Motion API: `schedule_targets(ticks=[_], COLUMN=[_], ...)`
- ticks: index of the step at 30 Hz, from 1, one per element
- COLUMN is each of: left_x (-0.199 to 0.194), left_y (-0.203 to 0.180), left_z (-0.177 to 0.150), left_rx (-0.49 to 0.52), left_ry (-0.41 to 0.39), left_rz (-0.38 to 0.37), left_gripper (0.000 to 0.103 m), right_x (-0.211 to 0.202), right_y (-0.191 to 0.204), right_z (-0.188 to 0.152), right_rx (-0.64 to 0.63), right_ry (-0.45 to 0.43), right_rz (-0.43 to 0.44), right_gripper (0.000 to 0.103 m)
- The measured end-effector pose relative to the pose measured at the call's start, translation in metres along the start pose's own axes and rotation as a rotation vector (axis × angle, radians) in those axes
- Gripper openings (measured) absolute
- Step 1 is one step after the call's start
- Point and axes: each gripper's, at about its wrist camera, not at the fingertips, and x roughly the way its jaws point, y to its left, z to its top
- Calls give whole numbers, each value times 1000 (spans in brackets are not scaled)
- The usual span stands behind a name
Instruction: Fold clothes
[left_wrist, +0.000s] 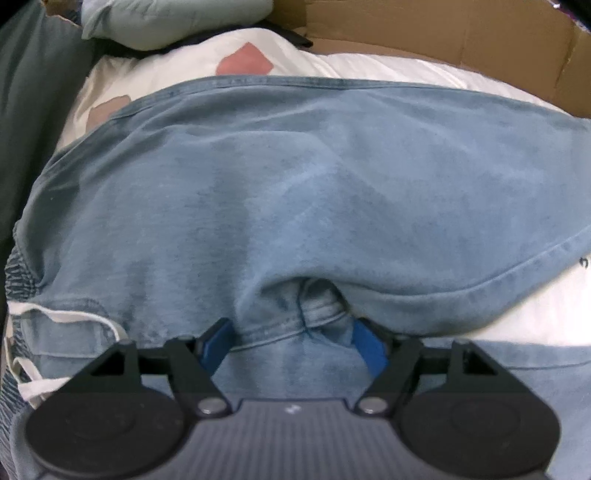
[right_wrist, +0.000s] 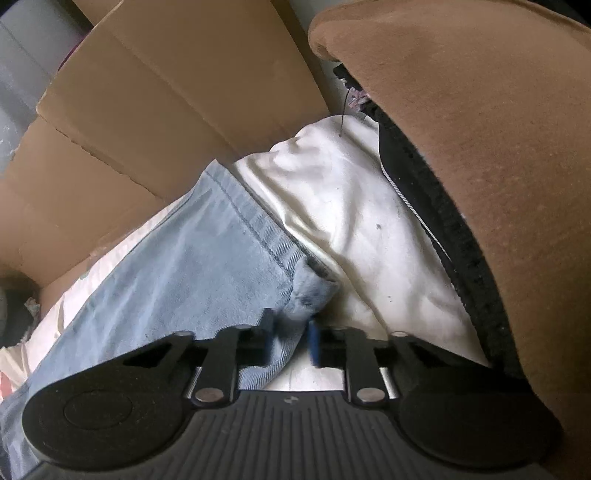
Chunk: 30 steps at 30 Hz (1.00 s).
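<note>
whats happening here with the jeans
A person with a gripper in each hand is folding light blue jeans on a white sheet. The left gripper has its fingers around a bunched seam. The right gripper pinches a hem corner. Cardboard and a brown garment lie nearby.

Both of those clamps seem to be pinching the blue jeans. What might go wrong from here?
The right hand-held gripper pinches only a small bunched hem corner of the jeans, so it might slip free. The left hand-held gripper has its fingers spread around a thick crotch seam, possibly a loose hold. The brown garment crowding close by could snag during the fold.
</note>
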Motion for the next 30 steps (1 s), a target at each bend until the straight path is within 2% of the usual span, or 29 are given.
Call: schedule_targets(ticks=[4,8,14,16,20,28,30], left_x=[5,10,8,7,5,-1,-2], left_y=[-4,-9,4,10,20,26,29], left_z=[1,0,-5,-9,-16,-27,-30], left_rx=[-16,46,57,46,13,35,24], left_ry=[7,13,69,89,114,139,147], left_rz=[8,41,107,108,97,91,84], left_gripper=[84,87,87,88,88,87,87], right_x=[-7,-7,-19,-23,-20,5,9], right_y=[3,4,7,9,11,2,-2], right_z=[0,1,5,8,11,6,6], right_rx=[-17,-39,-44,-51,-68,-81,-75], right_ry=[-43,-57,-105,-126,-123,-97,-85], right_rz=[-4,-20,-30,-38,-61,-101,-100], right_gripper=[3,2,1,1,1,2,9])
